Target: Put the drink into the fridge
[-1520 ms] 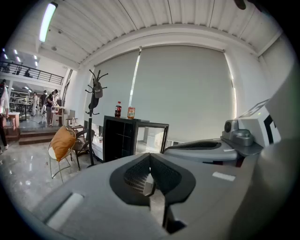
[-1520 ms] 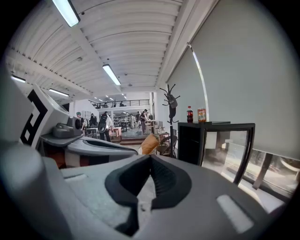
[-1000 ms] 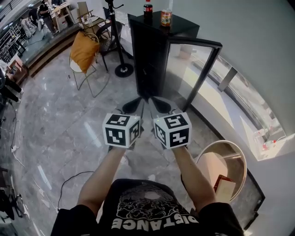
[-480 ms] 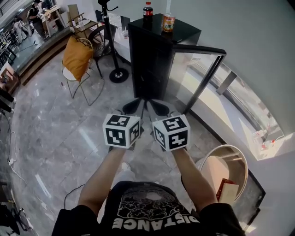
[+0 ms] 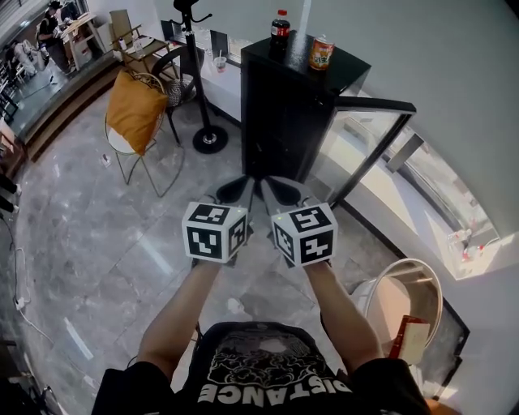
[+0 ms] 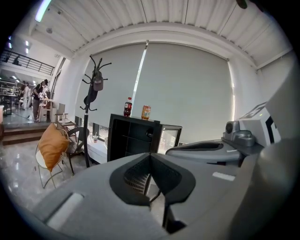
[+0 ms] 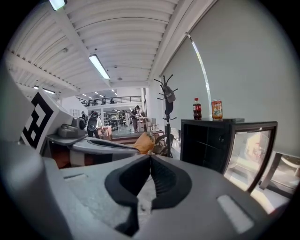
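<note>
A small black fridge (image 5: 288,113) stands ahead with its glass door (image 5: 369,154) swung open to the right. On its top stand a dark cola bottle (image 5: 280,24) and an orange drink can (image 5: 322,53); the left gripper view shows the bottle (image 6: 127,107) and can (image 6: 146,112), the right gripper view the bottle (image 7: 197,109) and can (image 7: 216,110). My left gripper (image 5: 235,188) and right gripper (image 5: 278,188) are held side by side well short of the fridge. Both are shut with nothing between their jaws.
A coat stand (image 5: 203,97) rises left of the fridge, next to a chair with an orange cushion (image 5: 134,109). A round white side table (image 5: 401,304) with a red book sits at my right. Marble floor lies between me and the fridge.
The view has swung so the fridge sits further right and a little nearer. Both grippers stay shut and side by side.
</note>
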